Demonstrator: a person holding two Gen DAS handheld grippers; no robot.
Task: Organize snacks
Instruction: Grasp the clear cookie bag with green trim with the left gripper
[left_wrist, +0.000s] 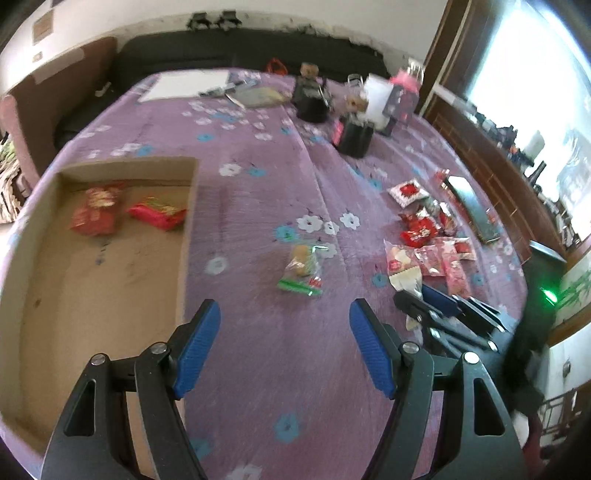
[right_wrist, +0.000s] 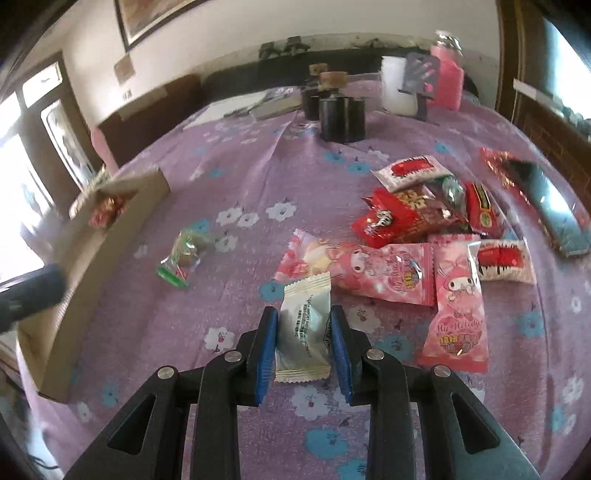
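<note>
**White packet clamped, left tongs wide over open cloth**

The right gripper (right_wrist: 303, 345) has its blue pads pressed on both sides of a white snack packet (right_wrist: 303, 334), which sits at the near edge of the snack heap, towards the right side of the purple flowered tablecloth (right_wrist: 258, 177). Just beyond it lie two pink cartoon packets (right_wrist: 373, 271), then red packets (right_wrist: 391, 221) and red-and-white ones (right_wrist: 410, 171), overlapping. A dark flat phone-like slab (right_wrist: 554, 206) rests near the right edge.

The left gripper (left_wrist: 285, 341) hangs with its fingers spread wide, nothing between them, over a bare stretch of cloth. Ahead of it a clear packet with green trim (left_wrist: 303, 266) lies alone, well apart from the heap and from the box; cloth is open all round it.

Along the left edge sits a shallow cardboard box (left_wrist: 186, 236), open-topped. At its far end are two red packets (left_wrist: 98, 210), side by side; the rest of its floor is bare cardboard.

At the far edge stand black cylindrical holders (right_wrist: 341, 116), a pink container (right_wrist: 448, 79) and papers (left_wrist: 184, 85).
</note>
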